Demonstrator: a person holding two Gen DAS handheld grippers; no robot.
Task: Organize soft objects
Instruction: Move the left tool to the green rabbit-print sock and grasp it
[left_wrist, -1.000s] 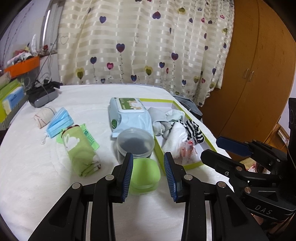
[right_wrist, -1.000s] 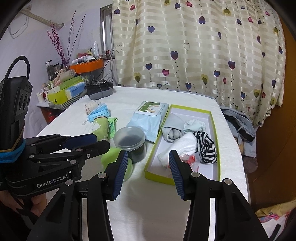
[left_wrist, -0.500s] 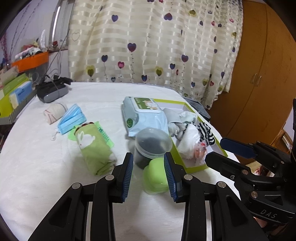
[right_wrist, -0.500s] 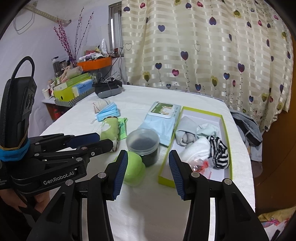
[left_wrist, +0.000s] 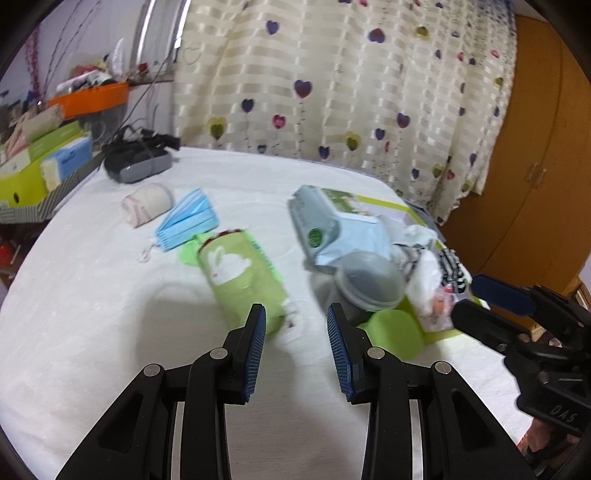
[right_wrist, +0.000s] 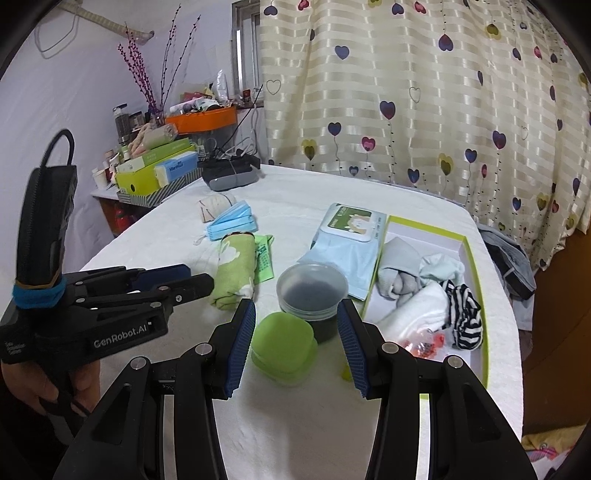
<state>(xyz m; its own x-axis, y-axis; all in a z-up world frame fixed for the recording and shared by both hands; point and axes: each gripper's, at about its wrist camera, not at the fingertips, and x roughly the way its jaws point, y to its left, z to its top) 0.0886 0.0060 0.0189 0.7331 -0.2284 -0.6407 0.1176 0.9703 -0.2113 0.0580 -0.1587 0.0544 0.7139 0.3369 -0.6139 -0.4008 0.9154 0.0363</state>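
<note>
Rolled green rabbit towel (left_wrist: 242, 275) lying mid-frame on the white-covered bench (left_wrist: 92, 314) in the left wrist view, just past the left gripper (left_wrist: 295, 345), jaws apart and holding nothing. Green-rimmed box (right_wrist: 476, 295) at lower right of the right wrist view, stuffed with a grey sock bundle (right_wrist: 397, 273), white cloth (right_wrist: 417, 312) and striped sock (right_wrist: 465, 319), wet wipes pack (right_wrist: 343, 236) right beside its left wall. Right gripper (right_wrist: 295, 341) low centre, jaws apart and empty too, framing a lime soap case (right_wrist: 284, 347) with a lidded dark tub (right_wrist: 312, 291) just behind it; blue masks (right_wrist: 232, 219) further up left.
</note>
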